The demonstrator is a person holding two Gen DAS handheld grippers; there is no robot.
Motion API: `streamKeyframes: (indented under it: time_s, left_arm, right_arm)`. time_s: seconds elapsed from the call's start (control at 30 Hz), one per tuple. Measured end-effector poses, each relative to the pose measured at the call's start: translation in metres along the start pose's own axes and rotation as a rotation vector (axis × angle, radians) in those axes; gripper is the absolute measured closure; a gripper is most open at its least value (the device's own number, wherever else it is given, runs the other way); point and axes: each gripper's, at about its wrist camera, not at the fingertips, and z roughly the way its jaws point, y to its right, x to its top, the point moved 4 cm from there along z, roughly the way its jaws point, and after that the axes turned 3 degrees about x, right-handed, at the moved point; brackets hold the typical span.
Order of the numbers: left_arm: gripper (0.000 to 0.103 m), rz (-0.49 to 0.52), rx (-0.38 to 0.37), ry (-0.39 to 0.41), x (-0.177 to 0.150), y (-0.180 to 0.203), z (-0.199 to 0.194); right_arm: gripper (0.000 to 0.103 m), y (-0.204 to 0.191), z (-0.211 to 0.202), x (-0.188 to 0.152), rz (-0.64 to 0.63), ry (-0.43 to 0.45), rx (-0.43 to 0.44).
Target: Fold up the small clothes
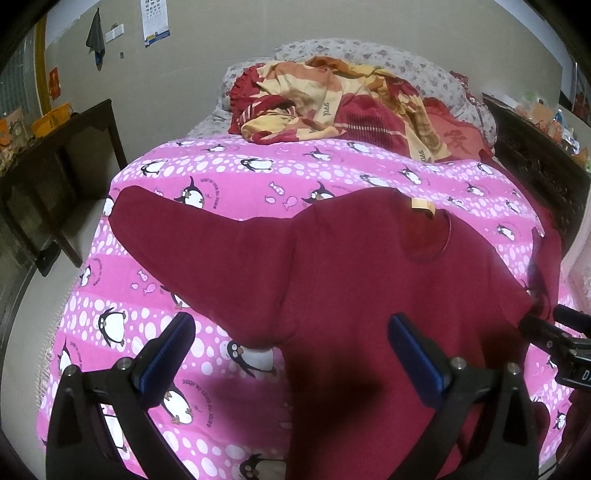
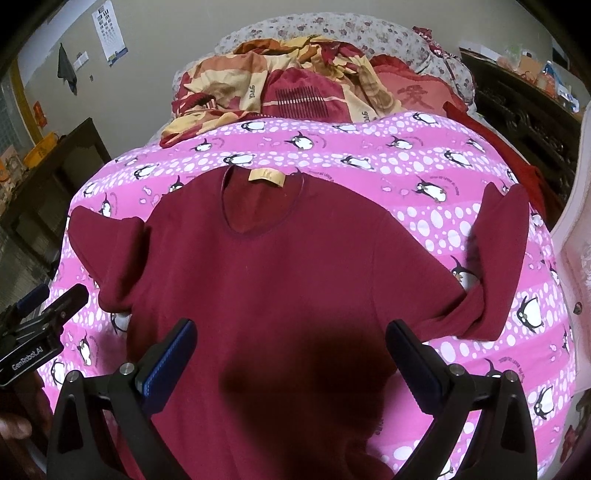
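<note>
- Currently we have a maroon long-sleeved top lying flat, front up, on the pink penguin-print sheet of the bed, neckline toward the far end.
- Yellow neck label sits at the far edge of the collar opening.
- Left sleeve stretches out to the far left over the sheet; right sleeve bends upward at the right, its cuff pointing far.
- Our left gripper hangs over the near left side of the top, by the armpit; blue-padded fingers spread wide, nothing between them.
- Our right gripper hangs above the lower body of the top, jaws likewise wide apart and empty; it casts a dark shadow on the fabric.
- Beyond the sheet, at the far end, a crumpled red-and-yellow quilt is heaped against a floral pillow.
- Dark wooden furniture stands to the left of the bed.
</note>
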Motion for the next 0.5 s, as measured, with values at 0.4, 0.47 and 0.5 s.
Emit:
streamKeyframes:
  time_s: [0.4,0.47,0.5]
  left_arm:
    - [0.0,0.001,-0.004,-0.007,0.0009,-0.0028,0.0017]
    - [0.0,0.0,-0.003,-0.009,0.0005,-0.0026,0.0022]
    - [0.0,0.001,-0.003,-0.01,0.0001,-0.0023,0.0028]
  right_arm:
    - [0.0,0.0036,0.0031,-0.0024,0.014,-0.003,-0.005]
    - [0.0,0.0041,0.0041,-0.0027,0.018,-0.005,-0.002]
    - [0.0,0.0045,0.0046,-0.0025,0.019,-0.006,-0.003]
